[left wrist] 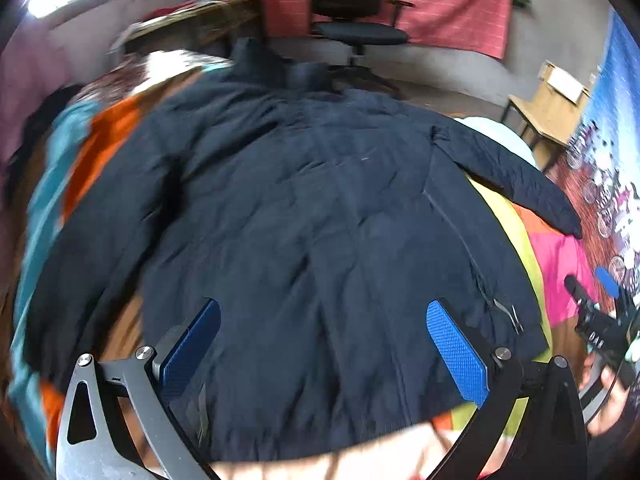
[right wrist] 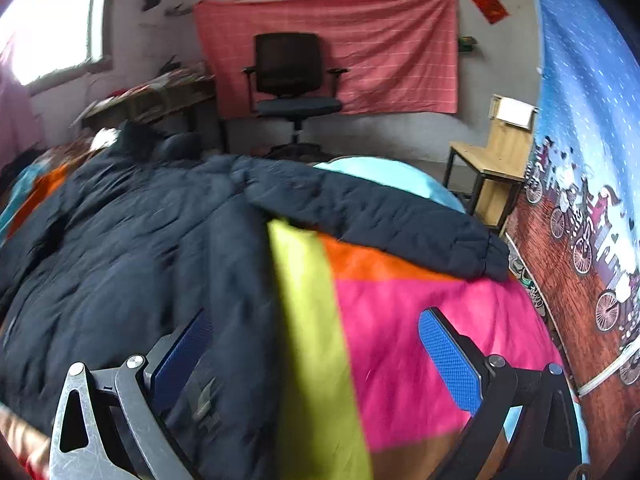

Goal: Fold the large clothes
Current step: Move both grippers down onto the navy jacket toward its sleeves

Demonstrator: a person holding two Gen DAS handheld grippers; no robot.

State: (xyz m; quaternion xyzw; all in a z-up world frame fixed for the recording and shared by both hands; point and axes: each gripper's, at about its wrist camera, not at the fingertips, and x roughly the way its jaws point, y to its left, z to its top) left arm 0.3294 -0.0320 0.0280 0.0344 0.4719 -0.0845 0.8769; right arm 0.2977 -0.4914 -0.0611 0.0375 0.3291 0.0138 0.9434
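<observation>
A large dark navy jacket (left wrist: 304,220) lies spread flat, back up, on a bright multicoloured cover (left wrist: 560,272), collar pointing away from me. Its sleeve (right wrist: 376,216) stretches out to the right across the orange and pink cloth. My left gripper (left wrist: 323,322) hovers open over the jacket's lower hem area, blue pads wide apart, holding nothing. My right gripper (right wrist: 316,334) is open above the jacket's right edge, where a yellow-green stripe (right wrist: 312,320) of the cover runs; nothing sits between its fingers. The right gripper (left wrist: 600,304) also shows at the far right of the left wrist view.
A black office chair (right wrist: 292,88) stands by a red cloth on the back wall. A wooden chair (right wrist: 492,160) is at the right, beside a patterned blue hanging (right wrist: 580,160). A cluttered desk (right wrist: 152,100) sits left under a window.
</observation>
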